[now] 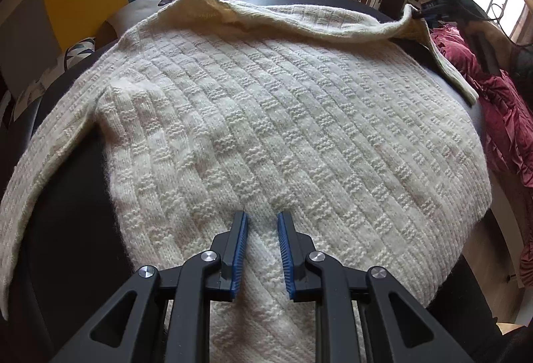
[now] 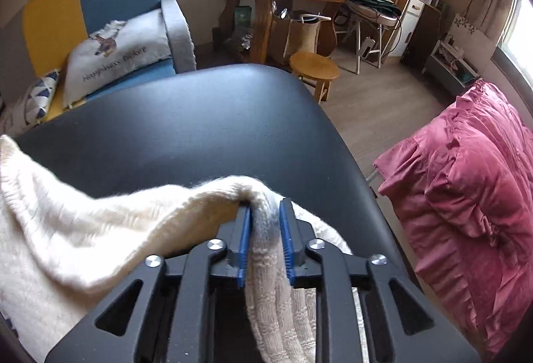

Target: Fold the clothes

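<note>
Sweater (image 1: 266, 116) is the cream knit one, spread flat across most of the dark counter (image 2: 206, 116), with the pink bedding (image 2: 466, 196) off the counter's right side. Its long axis runs from the end under the left gripper (image 1: 261, 249) toward the counter's far edge, and a sleeve (image 1: 43, 179) trails off the counter's left side; can't tell for sure which end is the hem and which the neck. The far edge of the knit is lifted and curling over, and that's where the right gripper (image 2: 265, 229) comes in: it's clamped on a thick bunch of the knit at the far-right corner, jaws narrow with the wool squeezed between the blue pads (image 2: 245, 229). The left gripper has its jaws only a little apart, with knit running up between them near the counter's near edge; I think it's pinning that end but can't say if it's really pinching. My guess is the step is bringing that far edge over the body. To do it well I'd keep the lifted corner high enough that it doesn't drag, carry it straight along the long axis so the fold line stays square, and keep the near end pinned so the whole thing doesn't slide
</note>
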The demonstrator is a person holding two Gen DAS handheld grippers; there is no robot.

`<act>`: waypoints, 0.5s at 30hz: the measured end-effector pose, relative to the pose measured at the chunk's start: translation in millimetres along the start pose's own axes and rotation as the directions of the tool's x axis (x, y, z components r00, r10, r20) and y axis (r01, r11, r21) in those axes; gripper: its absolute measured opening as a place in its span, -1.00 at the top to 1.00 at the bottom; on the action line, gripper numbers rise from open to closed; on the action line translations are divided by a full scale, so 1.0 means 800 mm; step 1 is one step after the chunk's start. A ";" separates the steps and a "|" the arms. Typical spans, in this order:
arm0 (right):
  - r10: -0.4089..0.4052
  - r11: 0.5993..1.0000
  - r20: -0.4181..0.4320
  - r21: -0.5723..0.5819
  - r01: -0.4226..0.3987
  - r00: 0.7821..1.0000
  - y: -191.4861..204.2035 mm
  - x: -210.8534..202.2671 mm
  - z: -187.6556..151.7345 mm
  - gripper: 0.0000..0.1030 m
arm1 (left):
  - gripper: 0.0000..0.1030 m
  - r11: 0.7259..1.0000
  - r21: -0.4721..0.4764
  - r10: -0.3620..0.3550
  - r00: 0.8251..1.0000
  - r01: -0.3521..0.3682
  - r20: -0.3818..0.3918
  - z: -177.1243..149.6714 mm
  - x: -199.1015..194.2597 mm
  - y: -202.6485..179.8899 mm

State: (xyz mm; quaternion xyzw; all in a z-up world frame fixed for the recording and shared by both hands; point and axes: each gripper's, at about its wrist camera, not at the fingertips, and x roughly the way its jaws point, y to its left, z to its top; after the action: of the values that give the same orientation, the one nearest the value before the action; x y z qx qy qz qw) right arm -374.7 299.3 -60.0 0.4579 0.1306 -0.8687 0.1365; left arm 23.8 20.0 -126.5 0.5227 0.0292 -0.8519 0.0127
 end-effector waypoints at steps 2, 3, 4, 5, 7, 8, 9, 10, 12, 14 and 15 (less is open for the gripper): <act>-0.038 0.999 0.019 -0.013 0.038 0.999 0.003 0.002 0.003 0.62 | 0.63 1.000 0.003 0.003 1.000 -0.003 -0.002 0.000 0.000 -0.001; -0.050 0.999 0.044 -0.018 0.051 0.998 0.004 -0.005 0.002 0.61 | 0.63 1.000 0.002 0.004 1.000 -0.004 -0.003 0.001 0.000 -0.001; -0.063 0.998 0.070 -0.023 0.065 0.996 0.004 -0.013 0.000 0.56 | 0.63 1.000 0.001 0.003 1.000 -0.003 -0.003 0.001 0.000 -0.001; -0.081 0.996 0.103 -0.024 0.084 0.991 0.003 -0.023 -0.005 0.41 | 0.63 1.000 0.000 0.000 1.000 0.000 -0.003 0.001 0.000 0.000; -0.105 0.994 0.178 -0.017 0.110 0.978 0.001 -0.046 -0.015 0.19 | 0.63 1.000 -0.004 -0.005 1.000 0.005 -0.002 0.001 0.000 0.001; -0.112 0.993 0.216 -0.012 0.118 0.970 0.001 -0.061 -0.022 -0.01 | 0.63 1.000 -0.006 -0.008 1.000 0.007 -0.002 0.001 0.000 0.002; -0.116 0.992 0.250 -0.012 0.123 0.961 0.001 -0.076 -0.029 -0.08 | 0.63 1.000 -0.005 -0.009 1.000 0.009 -0.003 0.001 0.000 0.002; -0.106 0.993 0.278 -0.027 0.118 0.955 0.005 -0.091 -0.038 -0.08 | 0.63 1.000 -0.002 -0.008 1.000 0.008 -0.004 0.001 0.001 0.001; -0.038 0.995 0.296 -0.080 0.064 0.954 0.015 -0.112 -0.053 -0.08 | 0.63 1.000 0.001 -0.006 1.000 0.006 -0.008 0.002 0.001 0.000; 0.143 0.977 0.227 -0.187 -0.101 0.963 0.040 -0.119 -0.073 -0.08 | 0.63 1.000 0.008 -0.003 1.000 0.003 -0.009 0.003 0.001 -0.001; 0.183 0.960 0.201 -0.247 -0.131 0.962 0.061 -0.119 -0.086 -0.08 | 0.63 1.000 0.010 -0.001 1.000 0.001 -0.008 0.003 0.001 -0.002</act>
State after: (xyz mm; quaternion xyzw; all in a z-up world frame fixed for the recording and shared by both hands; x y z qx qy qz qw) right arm -253.2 289.7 -23.6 0.3481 0.1780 -0.8794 0.2716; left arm 21.5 21.4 -126.4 0.5259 0.0255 -0.8501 0.0097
